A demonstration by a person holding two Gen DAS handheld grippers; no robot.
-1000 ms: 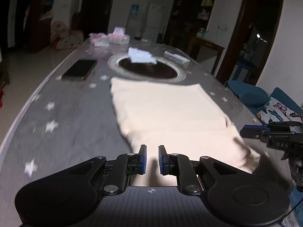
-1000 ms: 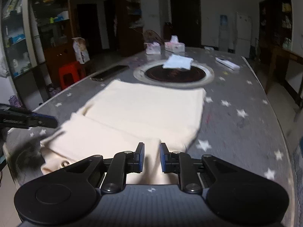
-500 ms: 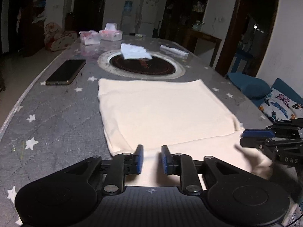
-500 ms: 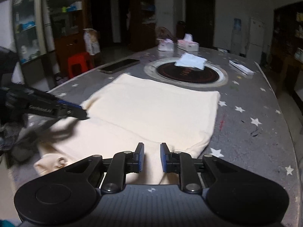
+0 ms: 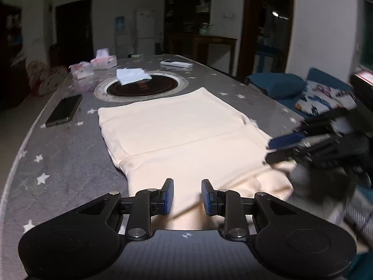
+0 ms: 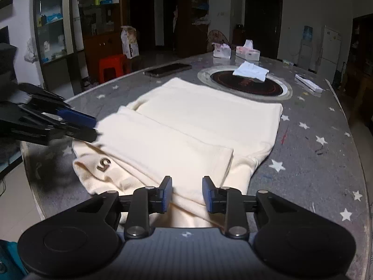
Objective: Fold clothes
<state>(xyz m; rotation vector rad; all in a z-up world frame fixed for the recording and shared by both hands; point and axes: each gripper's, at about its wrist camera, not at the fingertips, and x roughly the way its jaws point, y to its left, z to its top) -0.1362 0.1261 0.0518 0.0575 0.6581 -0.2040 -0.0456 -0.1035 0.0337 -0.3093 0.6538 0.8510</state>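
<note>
Star-patterned table (image 6: 314, 163); only right view shows garment (image 6: 186, 135) logo (image 6: 104, 164), seemingly "5".

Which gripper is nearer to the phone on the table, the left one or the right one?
Left. The phone lies on the left gripper's side, beyond the garment's left edge. The right gripper is at the garment's other side, farther away.

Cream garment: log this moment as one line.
stage: mid-fold | cream garment: flat on table, near part doubled over | left tool: open, over near hem | right tool: open, over near edge
</note>
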